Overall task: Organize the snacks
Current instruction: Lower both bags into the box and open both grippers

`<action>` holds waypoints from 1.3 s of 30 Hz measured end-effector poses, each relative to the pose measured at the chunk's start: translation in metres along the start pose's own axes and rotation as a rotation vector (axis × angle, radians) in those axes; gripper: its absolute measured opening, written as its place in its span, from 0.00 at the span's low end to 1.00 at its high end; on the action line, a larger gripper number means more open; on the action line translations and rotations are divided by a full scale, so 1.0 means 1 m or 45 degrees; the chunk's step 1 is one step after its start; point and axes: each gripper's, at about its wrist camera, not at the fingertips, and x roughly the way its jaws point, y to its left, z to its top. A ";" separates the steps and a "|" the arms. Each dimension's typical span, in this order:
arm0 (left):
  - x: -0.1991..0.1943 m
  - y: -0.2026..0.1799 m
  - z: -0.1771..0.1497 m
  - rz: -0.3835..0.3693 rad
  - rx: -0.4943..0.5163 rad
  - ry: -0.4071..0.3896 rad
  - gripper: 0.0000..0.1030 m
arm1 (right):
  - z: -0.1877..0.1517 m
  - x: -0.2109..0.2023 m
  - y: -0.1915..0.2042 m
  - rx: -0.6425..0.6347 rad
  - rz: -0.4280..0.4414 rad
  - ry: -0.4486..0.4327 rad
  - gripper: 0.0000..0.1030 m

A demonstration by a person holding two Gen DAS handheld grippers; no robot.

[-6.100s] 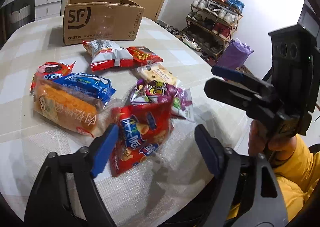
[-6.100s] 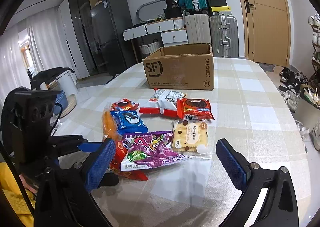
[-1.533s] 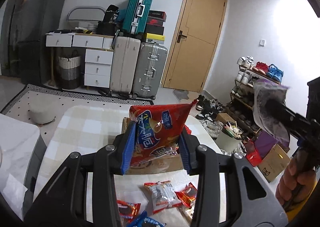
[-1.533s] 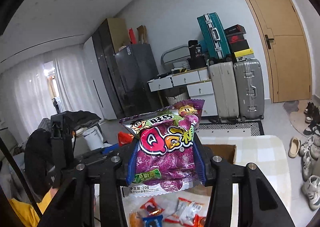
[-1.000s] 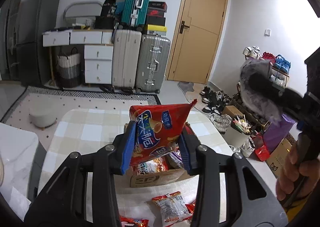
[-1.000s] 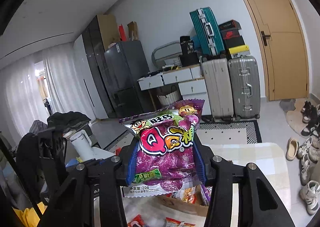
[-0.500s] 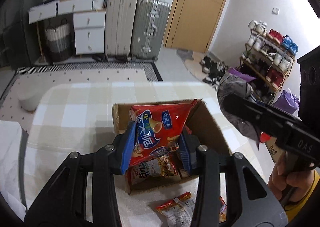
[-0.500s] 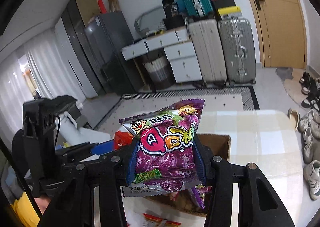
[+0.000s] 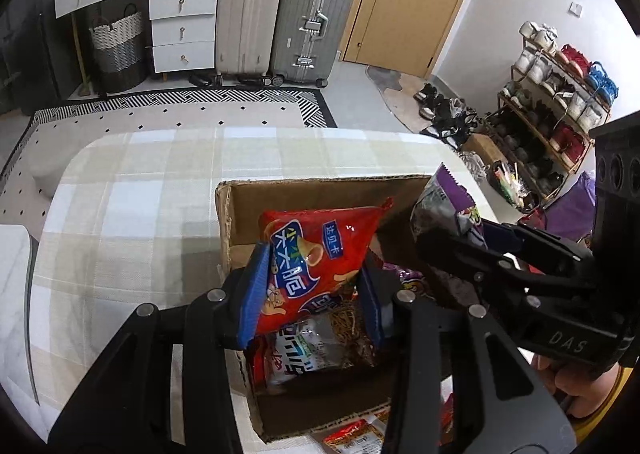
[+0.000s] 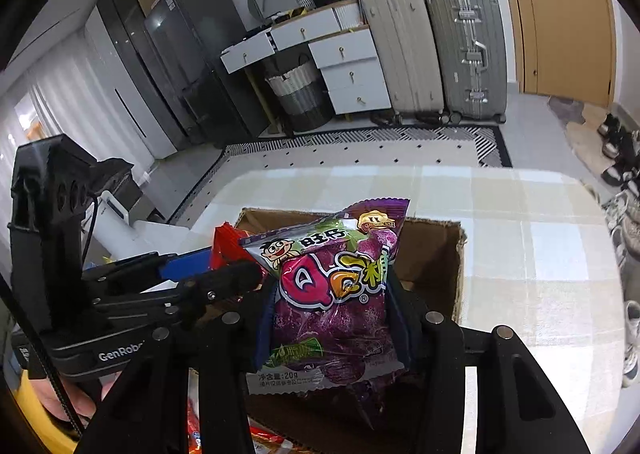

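Red chip bag (image 9: 316, 254) pinched in left tongs (image 9: 310, 294), purple candy bag (image 10: 340, 294) in right tongs (image 10: 332, 314), above cardboard box (image 9: 320, 190).

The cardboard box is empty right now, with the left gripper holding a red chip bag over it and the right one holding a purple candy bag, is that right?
Not quite: the cardboard box is not empty. The left wrist view shows snack packets already lying inside it. The rest holds: the left gripper holds the red chip bag, the right gripper the purple candy bag.

Snacks (image 9: 320, 350) inside the cardboard box (image 9: 240, 198) lie half hidden — labels unreadable.
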 end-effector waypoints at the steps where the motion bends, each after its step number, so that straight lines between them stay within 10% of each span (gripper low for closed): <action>1: 0.005 0.001 0.000 -0.002 0.006 0.009 0.38 | -0.001 0.001 0.000 0.003 0.001 0.008 0.46; 18: 0.006 0.004 -0.013 0.031 0.002 -0.016 0.57 | -0.006 0.019 0.001 0.023 -0.063 0.068 0.51; 39: -0.208 -0.039 -0.103 0.088 0.064 -0.270 0.79 | -0.026 -0.160 0.081 -0.079 0.020 -0.198 0.62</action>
